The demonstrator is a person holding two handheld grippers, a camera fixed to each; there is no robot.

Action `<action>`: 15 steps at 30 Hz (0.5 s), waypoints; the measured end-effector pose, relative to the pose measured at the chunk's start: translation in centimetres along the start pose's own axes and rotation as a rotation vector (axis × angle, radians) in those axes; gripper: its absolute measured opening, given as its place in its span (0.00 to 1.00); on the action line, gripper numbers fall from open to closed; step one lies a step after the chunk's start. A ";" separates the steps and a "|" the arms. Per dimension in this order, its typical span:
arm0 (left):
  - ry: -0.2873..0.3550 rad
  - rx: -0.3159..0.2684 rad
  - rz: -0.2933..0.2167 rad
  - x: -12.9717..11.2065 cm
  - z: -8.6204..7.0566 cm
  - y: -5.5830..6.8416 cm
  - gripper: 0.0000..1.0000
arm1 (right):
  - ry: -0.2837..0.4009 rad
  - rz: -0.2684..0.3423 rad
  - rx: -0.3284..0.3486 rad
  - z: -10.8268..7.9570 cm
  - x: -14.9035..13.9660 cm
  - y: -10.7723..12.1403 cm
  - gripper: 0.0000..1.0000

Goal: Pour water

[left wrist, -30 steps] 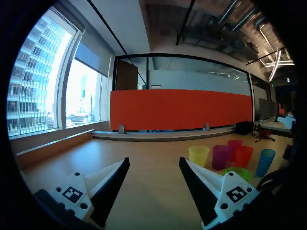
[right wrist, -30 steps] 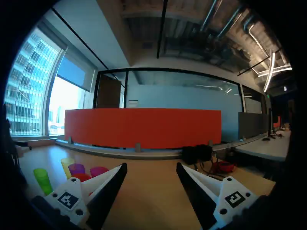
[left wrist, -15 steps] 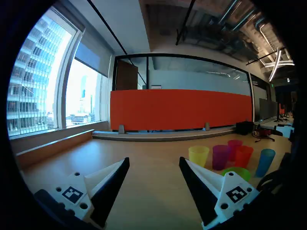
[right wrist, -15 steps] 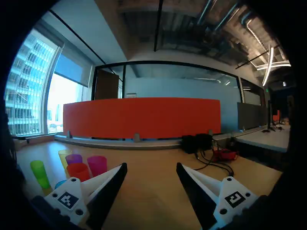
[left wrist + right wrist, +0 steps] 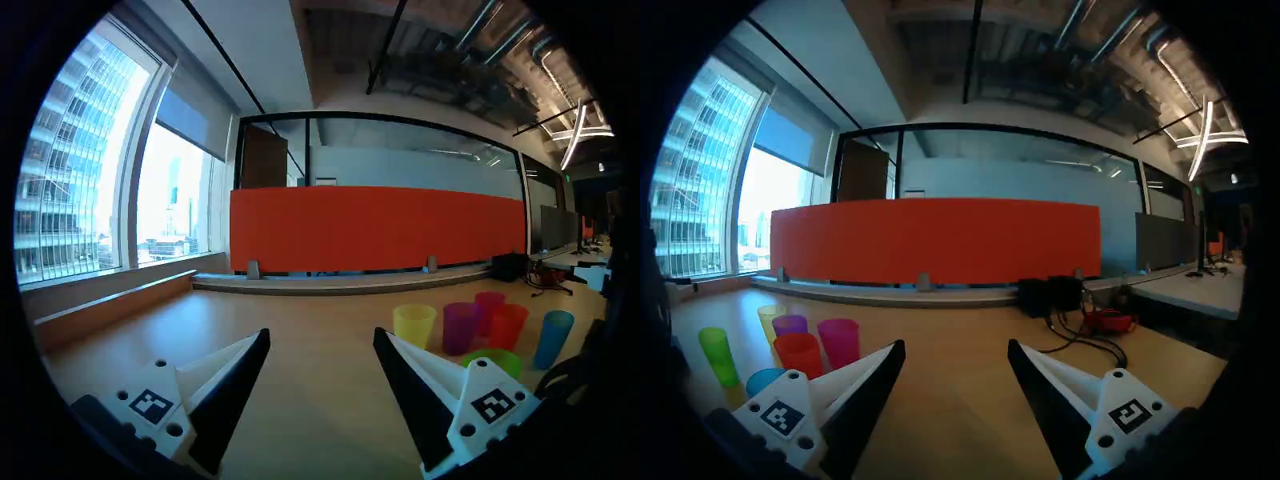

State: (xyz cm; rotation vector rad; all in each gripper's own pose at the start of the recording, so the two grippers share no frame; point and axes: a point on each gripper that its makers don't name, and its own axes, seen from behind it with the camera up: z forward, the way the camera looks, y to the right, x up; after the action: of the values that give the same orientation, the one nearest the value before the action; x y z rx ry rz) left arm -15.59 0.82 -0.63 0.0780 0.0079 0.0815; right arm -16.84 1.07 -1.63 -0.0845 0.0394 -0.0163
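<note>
Cups (image 5: pixel 800 350) rose slightly; cables (image 5: pixel 1088 338) lie right.

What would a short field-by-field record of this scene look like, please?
surface: wooden table
cups: six, upright, clustered: yellow cup, purple cup, pink cup, red cup, blue cup, green cup
left gripper: jaws open, empty
right gripper: jaws open, empty
backdrop: orange partition, windows
pouring: not yet begun
</note>
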 end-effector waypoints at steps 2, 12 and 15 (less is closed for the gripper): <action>0.000 0.000 0.000 0.0 0.0 0.0 0.96 | 0.000 0.000 0.002 0.1 0.0 0.0 0.99; 0.000 0.000 0.000 0.0 -0.1 0.0 0.96 | 0.000 -0.001 0.003 0.2 0.1 -0.1 0.99; 0.000 0.000 0.000 0.0 -0.1 0.0 0.96 | 0.000 -0.001 0.003 0.2 0.1 -0.1 0.99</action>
State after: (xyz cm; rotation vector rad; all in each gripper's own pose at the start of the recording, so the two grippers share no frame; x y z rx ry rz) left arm -15.61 0.82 -0.71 0.0781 0.0079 0.0816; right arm -16.79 1.00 -1.46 -0.0814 0.0389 -0.0173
